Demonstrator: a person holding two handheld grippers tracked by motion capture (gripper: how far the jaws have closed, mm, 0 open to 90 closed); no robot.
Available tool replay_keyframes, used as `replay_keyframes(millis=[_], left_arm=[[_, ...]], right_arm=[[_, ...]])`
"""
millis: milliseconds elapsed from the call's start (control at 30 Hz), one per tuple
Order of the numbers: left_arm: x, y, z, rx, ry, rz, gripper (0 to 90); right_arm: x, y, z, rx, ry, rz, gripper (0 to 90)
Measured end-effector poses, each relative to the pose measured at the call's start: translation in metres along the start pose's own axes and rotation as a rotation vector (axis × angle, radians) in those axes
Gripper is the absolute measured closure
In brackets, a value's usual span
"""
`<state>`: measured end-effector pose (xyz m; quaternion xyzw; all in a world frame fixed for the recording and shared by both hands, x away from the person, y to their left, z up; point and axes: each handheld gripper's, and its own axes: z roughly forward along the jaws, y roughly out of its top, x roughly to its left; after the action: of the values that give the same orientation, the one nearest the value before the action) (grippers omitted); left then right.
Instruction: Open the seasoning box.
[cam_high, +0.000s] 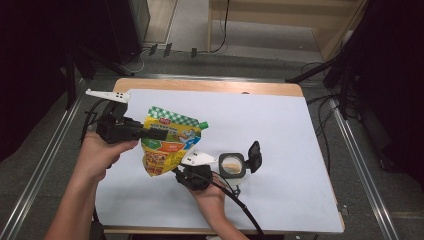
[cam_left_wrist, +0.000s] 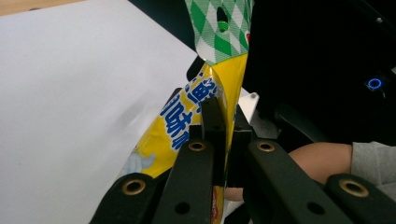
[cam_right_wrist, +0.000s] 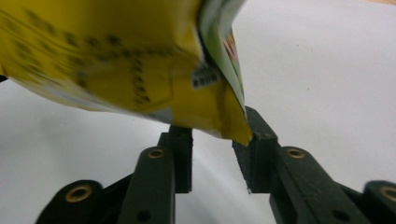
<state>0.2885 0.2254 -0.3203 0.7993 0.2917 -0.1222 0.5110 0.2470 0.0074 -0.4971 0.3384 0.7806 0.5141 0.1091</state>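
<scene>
A yellow snack pouch (cam_high: 172, 142) with a green-checked top and a green spout cap (cam_high: 204, 124) hangs tilted above the white mat. My left gripper (cam_high: 160, 134) comes in from the left and is shut on the pouch's upper part. In the left gripper view its jaws (cam_left_wrist: 224, 126) pinch the yellow film (cam_left_wrist: 187, 126) just below the checked band. My right gripper (cam_high: 176, 171) sits under the pouch's lower end. In the right gripper view its jaws (cam_right_wrist: 212, 144) stand apart, and the pouch's bottom corner (cam_right_wrist: 233, 126) hangs at their tips with a gap showing between the pads.
A small clear container (cam_high: 232, 165) with pale contents and a black flip lid (cam_high: 255, 155) raised stands just right of my right hand. The white mat (cam_high: 280, 130) covers the wooden table. Dark stands and cables flank the table's far side.
</scene>
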Motion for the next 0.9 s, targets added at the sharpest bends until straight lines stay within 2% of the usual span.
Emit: replay_keyframes(millis=[100, 167, 233, 267, 400, 467, 500, 533, 567, 667, 700, 733, 767, 800, 833, 900], left_arm=[[-0.002, 0.001, 0.001, 0.0, -0.013, -0.003, 90.0], [-0.001, 0.001, 0.001, 0.001, -0.017, -0.01, 90.0], [0.0, 0.0, 0.002, 0.003, -0.012, -0.015, 90.0], [0.003, -0.001, 0.005, 0.001, -0.02, -0.033, 90.0], [0.006, -0.002, 0.008, 0.001, -0.017, -0.048, 90.0], [0.005, -0.002, 0.012, 0.013, 0.014, -0.043, 90.0], [0.004, -0.001, 0.016, 0.031, 0.028, -0.034, 90.0], [0.004, -0.001, 0.016, 0.031, 0.028, -0.034, 90.0], [0.003, -0.001, 0.02, 0.036, 0.054, -0.03, 90.0], [0.002, 0.0, 0.023, 0.033, 0.068, -0.028, 90.0], [0.001, 0.0, 0.027, 0.036, 0.083, -0.019, 90.0], [0.001, 0.0, 0.027, 0.036, 0.083, -0.019, 89.9], [-0.001, 0.0, 0.032, 0.055, 0.111, -0.008, 89.7], [-0.001, 0.0, 0.032, 0.055, 0.111, -0.008, 89.0], [-0.002, 0.0, 0.038, 0.075, 0.133, 0.0, 87.9], [-0.002, -0.001, 0.04, 0.08, 0.134, 0.003, 86.7]], right_arm=[[-0.004, -0.005, 0.002, -0.001, -0.009, 0.02, 81.8], [-0.004, -0.006, 0.002, -0.004, -0.003, 0.03, 84.1], [-0.004, -0.007, 0.0, -0.015, 0.005, 0.033, 84.0], [-0.004, -0.007, -0.001, -0.017, 0.007, 0.031, 84.0], [-0.001, -0.008, -0.001, -0.015, 0.019, 0.007, 80.3], [0.001, -0.007, -0.001, -0.014, 0.032, -0.016, 72.8], [0.002, -0.008, 0.0, 0.02, 0.031, -0.041, 66.7], [0.002, -0.008, 0.0, 0.02, 0.031, -0.041, 66.7], [0.002, -0.009, -0.001, 0.032, 0.023, -0.051, 64.2], [0.004, -0.01, -0.003, 0.037, 0.024, -0.058, 64.3], [0.008, -0.01, -0.006, 0.038, 0.017, -0.118, 64.3], [0.008, -0.01, -0.006, 0.038, 0.017, -0.118, 64.3], [0.014, -0.01, -0.009, 0.024, 0.012, -0.185, 64.6], [0.014, -0.01, -0.009, 0.024, 0.012, -0.185, 64.6], [0.019, -0.009, -0.013, 0.008, 0.022, -0.217, 64.5], [0.021, -0.007, -0.017, 0.005, 0.035, -0.21, 64.5]])
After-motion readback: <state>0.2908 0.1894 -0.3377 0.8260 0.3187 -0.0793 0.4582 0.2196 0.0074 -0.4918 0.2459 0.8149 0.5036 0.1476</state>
